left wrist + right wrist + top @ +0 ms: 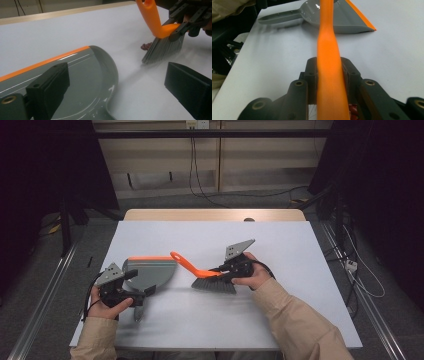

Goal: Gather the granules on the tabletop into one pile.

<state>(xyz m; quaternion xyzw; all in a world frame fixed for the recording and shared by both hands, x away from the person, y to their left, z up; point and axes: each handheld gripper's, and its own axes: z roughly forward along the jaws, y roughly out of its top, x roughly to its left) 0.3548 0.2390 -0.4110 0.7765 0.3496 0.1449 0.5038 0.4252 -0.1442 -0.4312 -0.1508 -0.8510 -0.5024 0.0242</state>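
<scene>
Near the table's (300,320) front edge: right gripper (226,271) clamped on orange-handled brush (212,281); left gripper (141,295), jaws apart, astride grey dustpan (150,271) handle; small reddish debris (146,46) beside bristles.

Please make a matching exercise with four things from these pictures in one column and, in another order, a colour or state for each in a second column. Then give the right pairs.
Things:
1. brush handle
2. dustpan
3. right gripper
4. small crumbs

Colour or state:
A. dark red, lying beside the bristles
B. grey, with an orange front edge
C. orange all over
D. shut on the brush

Right pairs: 1-C, 2-B, 3-D, 4-A
</scene>
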